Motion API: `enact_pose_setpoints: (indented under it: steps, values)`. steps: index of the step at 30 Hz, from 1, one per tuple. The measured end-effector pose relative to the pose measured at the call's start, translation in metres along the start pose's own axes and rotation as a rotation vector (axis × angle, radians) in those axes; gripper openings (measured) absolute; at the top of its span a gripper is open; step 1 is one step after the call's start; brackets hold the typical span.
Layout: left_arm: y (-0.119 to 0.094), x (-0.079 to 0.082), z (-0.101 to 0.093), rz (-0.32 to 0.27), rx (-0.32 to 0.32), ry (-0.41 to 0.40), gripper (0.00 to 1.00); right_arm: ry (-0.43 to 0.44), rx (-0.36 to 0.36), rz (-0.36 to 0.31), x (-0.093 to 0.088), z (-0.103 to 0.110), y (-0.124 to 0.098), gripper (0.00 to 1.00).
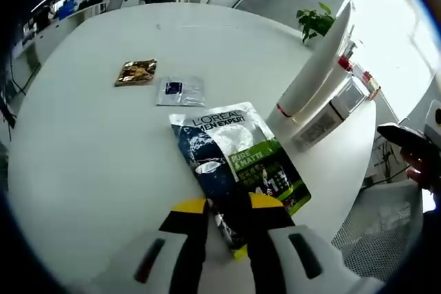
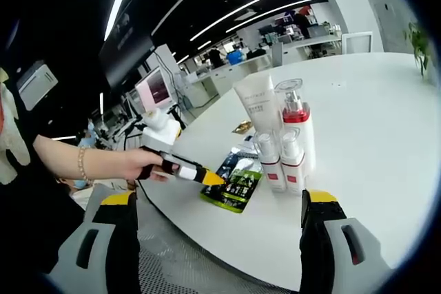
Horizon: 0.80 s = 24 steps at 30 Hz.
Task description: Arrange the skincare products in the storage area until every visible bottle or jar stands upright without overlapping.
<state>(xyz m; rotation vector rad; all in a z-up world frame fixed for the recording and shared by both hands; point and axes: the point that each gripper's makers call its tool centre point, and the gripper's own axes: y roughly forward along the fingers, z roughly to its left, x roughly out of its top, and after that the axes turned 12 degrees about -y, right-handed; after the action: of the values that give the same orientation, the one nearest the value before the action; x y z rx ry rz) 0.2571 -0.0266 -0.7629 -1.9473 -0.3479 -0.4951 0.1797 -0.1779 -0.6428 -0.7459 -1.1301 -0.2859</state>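
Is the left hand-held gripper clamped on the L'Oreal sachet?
Yes, the left hand-held gripper is shut on the L'Oreal sachet at its near edge.

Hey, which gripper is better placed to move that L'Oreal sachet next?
Left. The left gripper is already closed on the L'Oreal sachet; the right gripper hangs open, off the table.

Left gripper view close above the surface [image 1: 89, 149], right gripper view farther back, seemingly off its edge, both sharing the sachet [image 1: 238, 163].
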Motion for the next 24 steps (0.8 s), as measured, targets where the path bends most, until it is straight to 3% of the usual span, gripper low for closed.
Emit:
enact_pose_setpoints:
  steps: [24]
  values:
    - [-0.0086, -0.0005, 0.0046, -0.005, 0.019, 0.021, 0.31, -0.007, 0.002, 0.007, 0.0011, 0.0052, 0.0002, 0.98]
